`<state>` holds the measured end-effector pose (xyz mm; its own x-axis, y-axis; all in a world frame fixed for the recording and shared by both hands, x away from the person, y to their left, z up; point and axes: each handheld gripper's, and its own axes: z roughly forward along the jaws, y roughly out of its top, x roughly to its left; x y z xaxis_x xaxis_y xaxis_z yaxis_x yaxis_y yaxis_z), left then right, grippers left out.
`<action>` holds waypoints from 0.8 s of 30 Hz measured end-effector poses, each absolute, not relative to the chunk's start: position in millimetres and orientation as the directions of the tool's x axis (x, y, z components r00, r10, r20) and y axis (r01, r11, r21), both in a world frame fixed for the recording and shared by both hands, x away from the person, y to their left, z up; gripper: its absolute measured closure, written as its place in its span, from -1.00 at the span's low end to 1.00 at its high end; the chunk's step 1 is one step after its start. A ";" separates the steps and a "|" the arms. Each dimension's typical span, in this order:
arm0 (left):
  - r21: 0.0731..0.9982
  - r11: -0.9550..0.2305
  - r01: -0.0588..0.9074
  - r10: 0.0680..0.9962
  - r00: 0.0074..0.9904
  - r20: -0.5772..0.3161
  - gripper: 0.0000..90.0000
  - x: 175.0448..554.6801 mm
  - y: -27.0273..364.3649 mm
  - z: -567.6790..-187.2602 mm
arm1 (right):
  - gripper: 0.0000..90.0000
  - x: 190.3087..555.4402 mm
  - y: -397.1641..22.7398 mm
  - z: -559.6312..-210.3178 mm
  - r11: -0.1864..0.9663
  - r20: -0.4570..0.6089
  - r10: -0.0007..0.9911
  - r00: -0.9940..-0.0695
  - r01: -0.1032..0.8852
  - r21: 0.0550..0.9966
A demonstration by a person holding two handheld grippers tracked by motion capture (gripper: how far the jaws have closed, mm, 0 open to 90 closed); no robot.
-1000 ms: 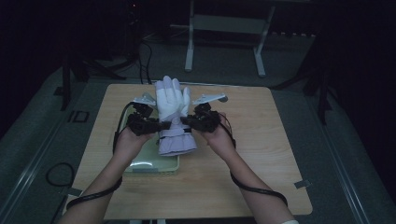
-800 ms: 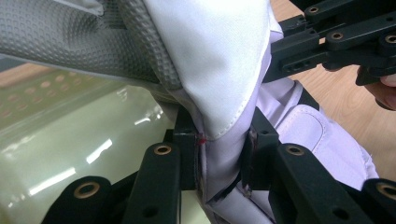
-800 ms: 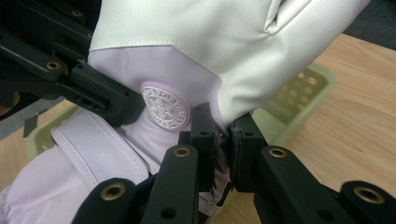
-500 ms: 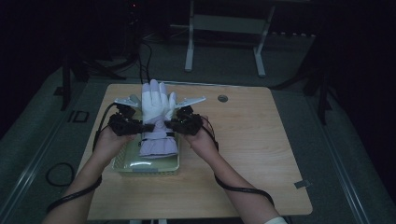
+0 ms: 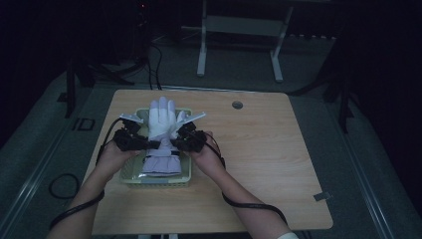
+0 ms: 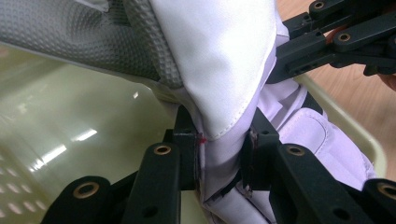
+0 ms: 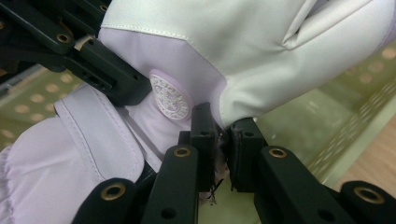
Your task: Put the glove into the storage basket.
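I'm gripping the glove point(image 5: 161, 130) at its wrist from both sides — left gripper point(image 5: 149, 145) and right gripper point(image 5: 169, 144) both clamping fabric. I'm holding it just over the green basket point(image 5: 130, 178) on the table point(image 5: 278, 164).

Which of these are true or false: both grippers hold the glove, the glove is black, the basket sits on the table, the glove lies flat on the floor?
1. Both grippers hold the glove: true. The left gripper and the right gripper are each shut on the glove at its wrist.
2. The glove is black: false. It is white and pale lilac.
3. The basket sits on the table: true.
4. The glove lies flat on the floor: false. It is held over the basket.
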<state>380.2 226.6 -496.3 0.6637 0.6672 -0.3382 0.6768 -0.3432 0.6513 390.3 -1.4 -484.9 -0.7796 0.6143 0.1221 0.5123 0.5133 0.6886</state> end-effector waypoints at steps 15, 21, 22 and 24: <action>0.488 -0.382 0.785 0.722 0.583 -0.373 0.55 397.1 217.5 -516.3 | 0.66 391.2 11.8 -505.7 0.561 0.082 0.674 -0.734 0.581 0.590; 0.376 -0.407 0.832 0.810 0.519 -0.272 0.32 402.9 199.7 -522.3 | 0.19 393.7 10.9 -512.9 0.576 0.091 0.662 -0.744 0.583 0.573; 0.379 -0.405 0.832 0.817 0.516 -0.259 0.29 402.9 198.0 -522.2 | 0.15 393.4 10.8 -512.8 0.578 0.087 0.661 -0.746 0.579 0.575; 0.390 -0.408 0.826 0.835 0.510 -0.207 0.07 401.9 195.5 -521.3 | 0.08 393.4 8.8 -512.3 0.580 0.076 0.653 -0.753 0.563 0.589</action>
<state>401.9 195.5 -521.3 0.5099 0.8349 -0.2073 0.8258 -0.4077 0.3896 393.4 8.8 -512.3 -0.7532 0.6534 0.0760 0.5628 0.5804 0.5886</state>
